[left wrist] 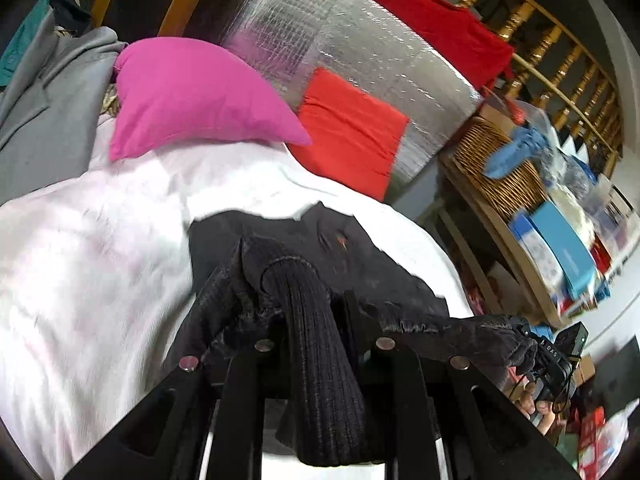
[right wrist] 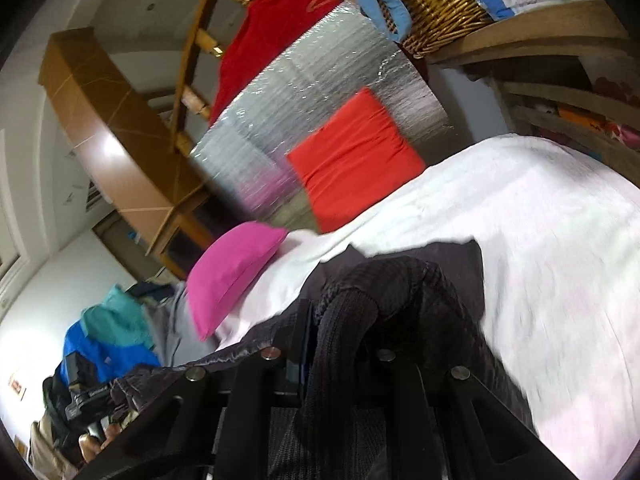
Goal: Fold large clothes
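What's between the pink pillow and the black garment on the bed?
Only bare white sheet lies between the pink pillow and the black garment. The left wrist view shows it most clearly; the right wrist view agrees.

The black garment (left wrist: 320,320) bunches over the fingertips of the left gripper (left wrist: 316,300), hiding them, and its lower end runs off the bottom edge. In the right wrist view the same cloth covers the tips of the right gripper (right wrist: 352,320). The boxes (left wrist: 560,248) on the shelf beyond the wicker basket (left wrist: 492,168) are smeared, their print unreadable. The bed (right wrist: 560,260) is blurred.
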The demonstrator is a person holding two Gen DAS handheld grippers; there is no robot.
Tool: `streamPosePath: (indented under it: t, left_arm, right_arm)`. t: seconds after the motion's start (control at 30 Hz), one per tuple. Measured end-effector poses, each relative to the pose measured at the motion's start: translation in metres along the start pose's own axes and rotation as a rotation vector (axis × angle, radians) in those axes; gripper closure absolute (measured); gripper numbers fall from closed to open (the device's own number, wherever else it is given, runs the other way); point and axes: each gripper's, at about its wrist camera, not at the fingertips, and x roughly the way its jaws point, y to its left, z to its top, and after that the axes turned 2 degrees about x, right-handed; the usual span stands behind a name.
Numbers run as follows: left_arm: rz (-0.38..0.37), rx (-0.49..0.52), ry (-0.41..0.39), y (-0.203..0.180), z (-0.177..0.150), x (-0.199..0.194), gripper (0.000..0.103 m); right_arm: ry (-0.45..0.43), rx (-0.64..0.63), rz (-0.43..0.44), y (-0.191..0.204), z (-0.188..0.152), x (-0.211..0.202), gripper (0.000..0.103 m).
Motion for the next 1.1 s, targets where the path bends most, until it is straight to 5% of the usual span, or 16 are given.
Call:
streamPosePath:
  t: [0.3, 0.6, 0.8, 0.9, 0.93, 0.97, 1.0, 1.1]
  left_arm:
    - [0.069, -0.115, 0.077, 0.038, 0.08, 0.137, 0.085]
    - [0.136, -0.141, 0.126, 0.075, 0.094, 0.24, 0.081]
    - [0.053, -0.207, 0.111, 0.1, 0.085, 0.256, 0.078]
    - [-0.04, -0.28, 0.094, 0.105, 0.087, 0.241, 0.065]
    - [-0.061, -0.293, 0.087, 0.105, 0.089, 0.234, 0.059]
    - [-0.062, -0.296, 0.083, 0.104, 0.092, 0.224, 0.043]
    - [-0.047, -0.294, 0.076, 0.103, 0.094, 0.216, 0.025]
    - [0.013, -0.293, -0.011, 0.099, 0.102, 0.175, 0.019]
  right_arm:
    - [0.008, 0.022, -0.109, -0.024, 0.073, 0.145, 0.088]
    - [0.09, 0.169, -0.216, -0.091, 0.09, 0.254, 0.088]
    - [0.189, 0.466, -0.023, -0.15, 0.094, 0.278, 0.078]
    - [0.205, 0.575, 0.107, -0.163, 0.098, 0.27, 0.064]
    - [0.196, 0.62, 0.167, -0.166, 0.098, 0.263, 0.046]
    - [0.187, 0.654, 0.219, -0.167, 0.097, 0.254, 0.03]
    - [0.162, 0.679, 0.261, -0.167, 0.097, 0.245, 0.024]
    - [0.06, 0.622, 0.245, -0.155, 0.106, 0.203, 0.013]
